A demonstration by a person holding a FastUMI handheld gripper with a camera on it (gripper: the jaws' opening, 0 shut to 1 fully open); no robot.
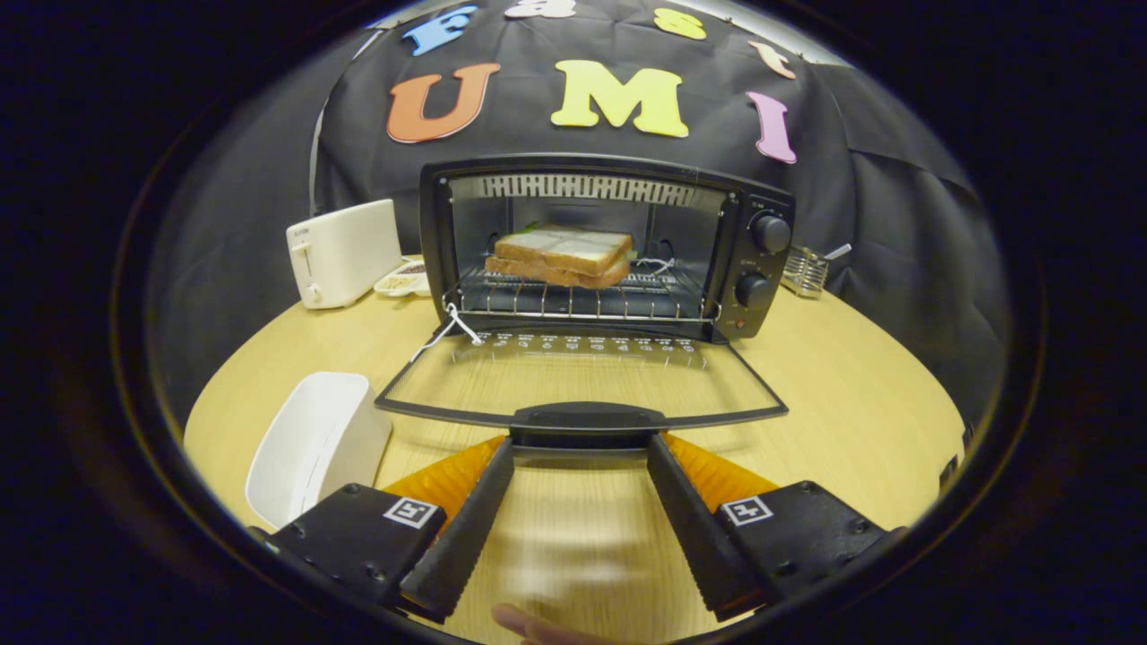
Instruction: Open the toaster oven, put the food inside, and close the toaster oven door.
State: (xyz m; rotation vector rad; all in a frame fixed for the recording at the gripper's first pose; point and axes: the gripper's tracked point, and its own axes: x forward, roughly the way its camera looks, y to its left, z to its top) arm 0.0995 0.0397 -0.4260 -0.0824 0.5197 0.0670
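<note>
Spread wide and gripping nothing, the jaws of the gripper [581, 448] are sitting just short of the lowered door's handle [587, 419], the sandwich [562, 253] is already resting on the toaster oven [602, 246] rack, leaving only the closing.

Black toaster oven [609, 242] open, door [582, 376] flat; sandwich [560, 255] on rack.

Black toaster oven [606, 246], pale-brown sandwich [562, 254], white toaster [342, 253], light wooden table [842, 394].
</note>
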